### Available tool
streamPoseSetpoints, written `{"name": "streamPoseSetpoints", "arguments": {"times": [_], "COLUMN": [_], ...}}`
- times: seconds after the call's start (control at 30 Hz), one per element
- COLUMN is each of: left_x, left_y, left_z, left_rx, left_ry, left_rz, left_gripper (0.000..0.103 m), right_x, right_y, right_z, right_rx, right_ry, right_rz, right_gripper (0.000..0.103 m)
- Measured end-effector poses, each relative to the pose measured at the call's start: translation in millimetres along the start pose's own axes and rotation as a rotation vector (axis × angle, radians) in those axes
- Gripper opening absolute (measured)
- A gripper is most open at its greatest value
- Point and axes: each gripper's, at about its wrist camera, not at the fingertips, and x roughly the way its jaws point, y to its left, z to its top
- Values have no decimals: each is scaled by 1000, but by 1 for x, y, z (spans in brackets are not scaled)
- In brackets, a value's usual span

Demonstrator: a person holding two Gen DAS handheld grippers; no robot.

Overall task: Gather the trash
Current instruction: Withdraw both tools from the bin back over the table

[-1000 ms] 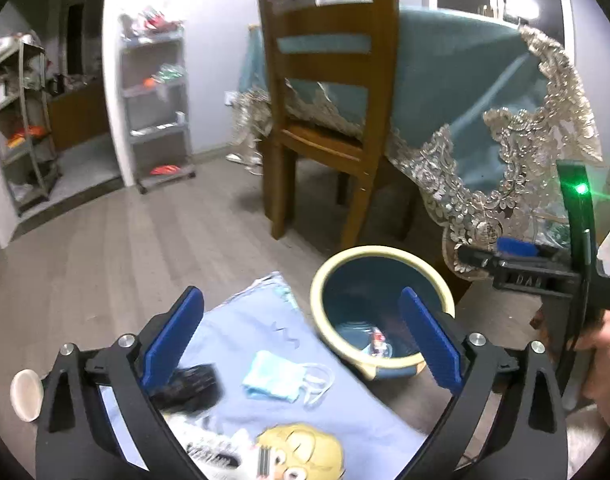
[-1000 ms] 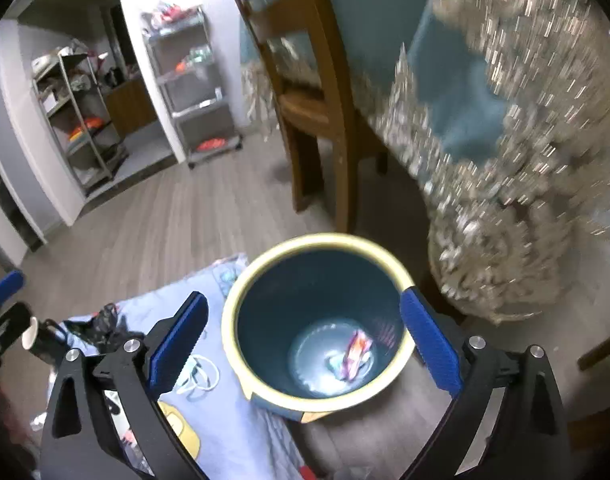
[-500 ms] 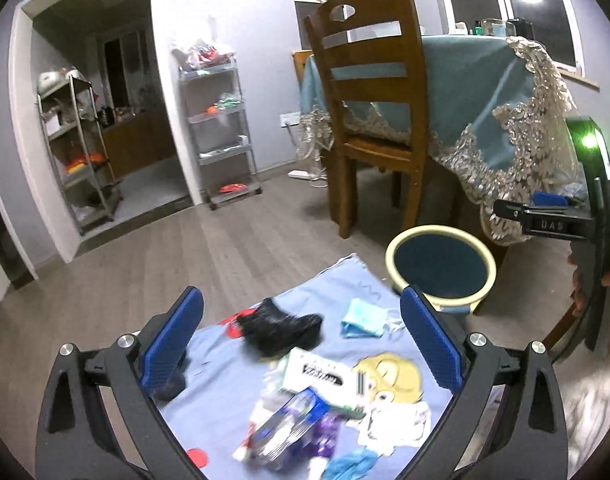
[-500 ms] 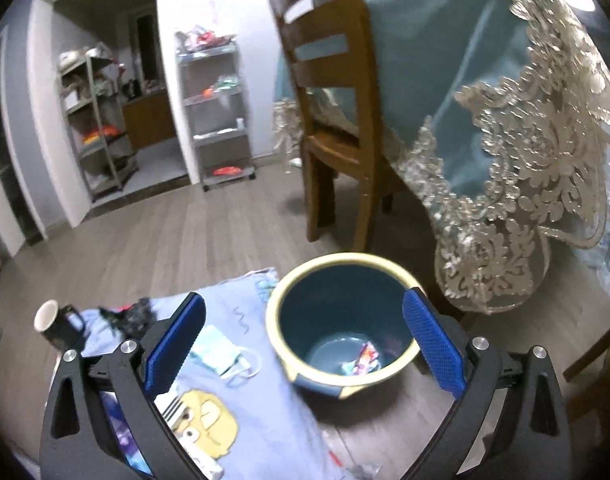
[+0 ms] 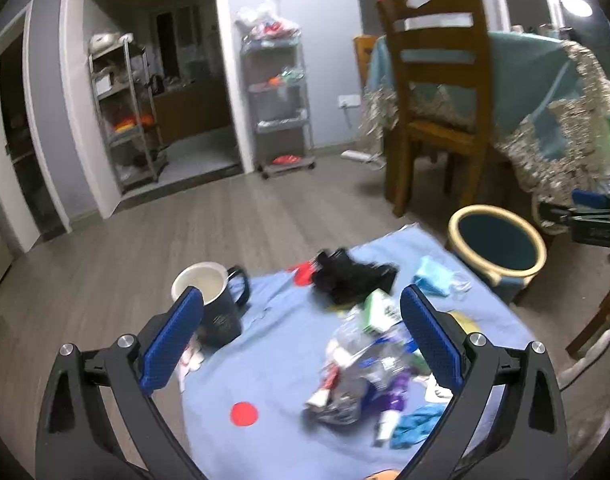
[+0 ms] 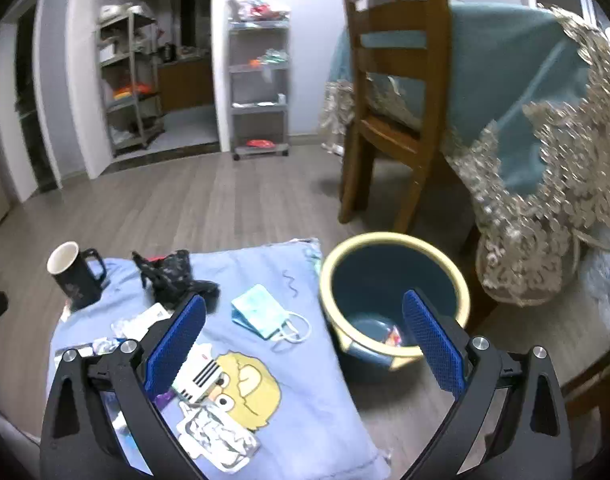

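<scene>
Left wrist view. The left gripper (image 5: 301, 330), fingers spread and holding nothing, now looks from farther back than a second ago: then the bin filled the centre of the frame, now the whole blue cloth (image 5: 273, 364) on the floor is in sight. Judgement: a drop-off has ended and the next piece is being sought.
- Trash, loose on the cloth: a heap of crumpled wrappers (image 5: 357, 376) between the fingers; a green-and-white carton (image 5: 379, 310) beyond it; a black crumpled item (image 5: 349, 276); a light blue face mask (image 5: 435, 280) near the bin.
- Red disc (image 5: 244, 413) (flat on the cloth; printed or loose, cannot tell).
- Container: mug (image 5: 215, 306), black outside, white inside, upright at the cloth's left edge; nothing seen in it.
- Container: waste bin (image 5: 497, 246), blue with a cream rim, on the floor just beside the cloth's far right corner; contents hidden from here.

Right wrist view. The right gripper (image 6: 303, 344), also spread and empty, has drawn up and back from the bin mouth over the same second.
- Waste bin (image 6: 393, 300): one colourful wrapper (image 6: 393, 336) at the bottom, otherwise bare (most of the task remains).
- Face mask (image 6: 265, 314) lies on the cloth between gripper and bin.
- Mug (image 6: 75, 276) stands well apart, at far left.
- Wooden chair (image 6: 389, 92) stands behind the bin.
</scene>
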Motion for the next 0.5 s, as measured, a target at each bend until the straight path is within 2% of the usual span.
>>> {"name": "streamPoseSetpoints", "arguments": {"times": [0.1,0.23,0.33,0.5], "left_x": [13,29,37,48], "left_y": [18,31,23,-6], "left_z": [-7,-18,-24,-32], "left_rx": [-70,-156,-127,-32], "left_ry": [41,100,120,153], "left_rz": [-3,-51,-74,-143], "left_gripper": [97,97,97,97], "right_x": [0,15,31,52], "right_y": [17,33,39,47], "right_z": [-4,-10,-14,-18], "right_rx": [-59,-70,-47,-35], "right_ry": [-35,39,100,166], "right_rz": [-3,52,158,140], "right_gripper": [98,98,98,98]}}
